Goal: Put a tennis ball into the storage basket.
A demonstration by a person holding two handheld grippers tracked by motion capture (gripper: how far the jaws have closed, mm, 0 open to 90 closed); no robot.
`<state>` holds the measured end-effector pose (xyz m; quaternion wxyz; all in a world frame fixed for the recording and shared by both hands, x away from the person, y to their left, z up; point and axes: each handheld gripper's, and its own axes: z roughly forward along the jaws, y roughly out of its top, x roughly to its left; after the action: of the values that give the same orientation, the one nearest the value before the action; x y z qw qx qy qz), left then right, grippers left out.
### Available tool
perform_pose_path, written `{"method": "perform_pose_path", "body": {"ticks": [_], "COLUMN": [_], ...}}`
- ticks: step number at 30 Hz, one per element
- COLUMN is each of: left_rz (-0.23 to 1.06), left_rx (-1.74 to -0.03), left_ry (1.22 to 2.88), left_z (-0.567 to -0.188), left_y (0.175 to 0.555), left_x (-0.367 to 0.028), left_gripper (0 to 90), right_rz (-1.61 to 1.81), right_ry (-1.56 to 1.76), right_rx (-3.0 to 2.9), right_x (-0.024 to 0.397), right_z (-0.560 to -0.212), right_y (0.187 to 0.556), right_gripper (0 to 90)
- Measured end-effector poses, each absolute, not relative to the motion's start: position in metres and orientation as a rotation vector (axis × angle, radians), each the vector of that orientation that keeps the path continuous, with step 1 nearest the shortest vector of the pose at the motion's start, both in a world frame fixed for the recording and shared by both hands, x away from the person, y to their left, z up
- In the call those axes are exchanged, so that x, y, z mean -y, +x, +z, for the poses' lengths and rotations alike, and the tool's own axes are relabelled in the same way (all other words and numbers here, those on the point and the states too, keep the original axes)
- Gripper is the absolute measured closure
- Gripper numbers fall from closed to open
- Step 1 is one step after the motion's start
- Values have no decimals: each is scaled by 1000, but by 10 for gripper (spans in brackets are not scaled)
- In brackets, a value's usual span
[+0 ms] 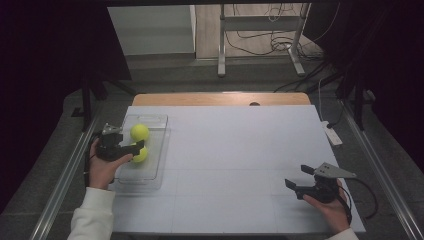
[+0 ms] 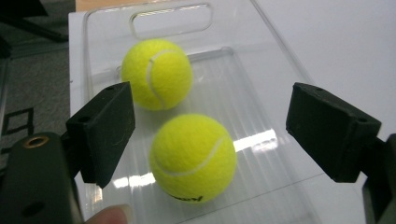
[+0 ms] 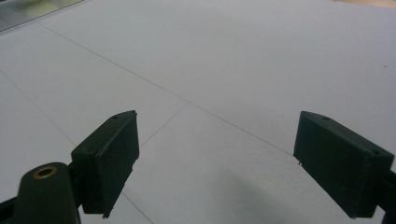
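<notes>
The left gripper (image 2: 210, 135) stands wide, pads clear of the near tennis ball (image 2: 193, 157) lying between them in the clear tray (image 2: 275, 88), while the right gripper (image 1: 298, 176), also wide, sits well apart from that tray.

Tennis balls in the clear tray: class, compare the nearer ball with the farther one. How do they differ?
1. The nearer tennis ball lies between the open jaws of the left hand-held gripper; the farther tennis ball lies beyond them.
2. The nearer ball shows dark print low on its side; the farther ball shows none.
Shared: both are yellow-green and rest in the clear tray.
</notes>
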<state>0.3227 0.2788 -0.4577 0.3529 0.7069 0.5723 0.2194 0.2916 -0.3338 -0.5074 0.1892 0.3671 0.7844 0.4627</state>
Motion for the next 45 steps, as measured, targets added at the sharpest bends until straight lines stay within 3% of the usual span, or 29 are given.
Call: {"method": "perform_pose_path", "body": {"ticks": [15, 36, 45], "left_rz": [477, 443, 428], "left_rx": [-1296, -1106, -1106], "left_ry": [1738, 1814, 1837], "left_z": [-450, -458, -473], "left_y": [314, 283, 268], "left_x": [-265, -224, -223], "left_gripper": [161, 162, 165], "right_rz": [1301, 1301, 1305], "right_ry": [1029, 1024, 1023], "right_rx": [-2204, -2205, -2205], "right_x": [334, 334, 334], "right_z": [-507, -507, -507], "right_y": [291, 291, 291], "right_gripper": [146, 146, 146]}}
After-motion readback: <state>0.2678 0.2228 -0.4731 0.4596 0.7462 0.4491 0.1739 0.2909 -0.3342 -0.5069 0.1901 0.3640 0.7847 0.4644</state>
